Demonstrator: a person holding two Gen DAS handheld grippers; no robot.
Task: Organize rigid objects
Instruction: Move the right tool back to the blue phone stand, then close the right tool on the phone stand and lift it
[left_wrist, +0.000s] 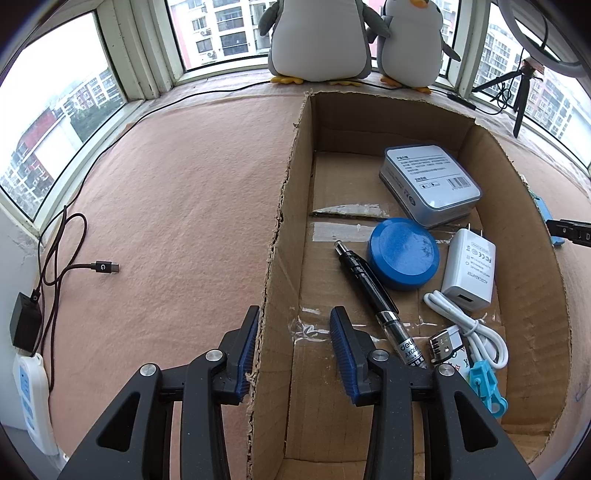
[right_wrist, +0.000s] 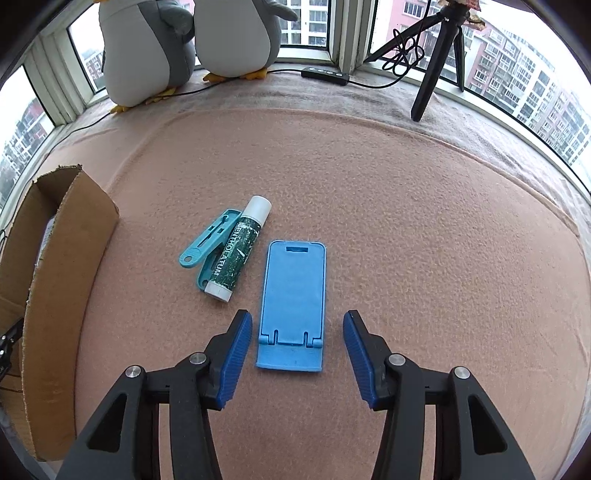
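The left gripper (left_wrist: 293, 349) is open wide and holds nothing. Its two blue pads stand on both sides of the left wall of the cardboard box (left_wrist: 280, 236); one pad is very close to the wall, but I cannot tell if it touches. The right gripper (right_wrist: 297, 356) is also open wide and empty. The near end of the blue phone stand (right_wrist: 293, 302) lies flat between its fingertips, not touching them.

Inside the box lie a grey-blue tin (left_wrist: 430, 182), a round blue lid (left_wrist: 403, 253), a black pen (left_wrist: 373, 291), a white charger (left_wrist: 469, 269), a white cable (left_wrist: 469, 328) and a turquoise clip (left_wrist: 485, 389) in the near corner. Just left of the phone stand, a green lip balm tube (right_wrist: 236, 251) rests against another turquoise clip (right_wrist: 207, 245).

Everything sits on a pink fleece blanket (right_wrist: 406, 221) in a bay window. Two plush penguins (left_wrist: 321, 40) and a black tripod (right_wrist: 436, 51) stand near the glass. On the left lie a dark USB cable (left_wrist: 88, 267) and a white power strip (left_wrist: 31, 398).
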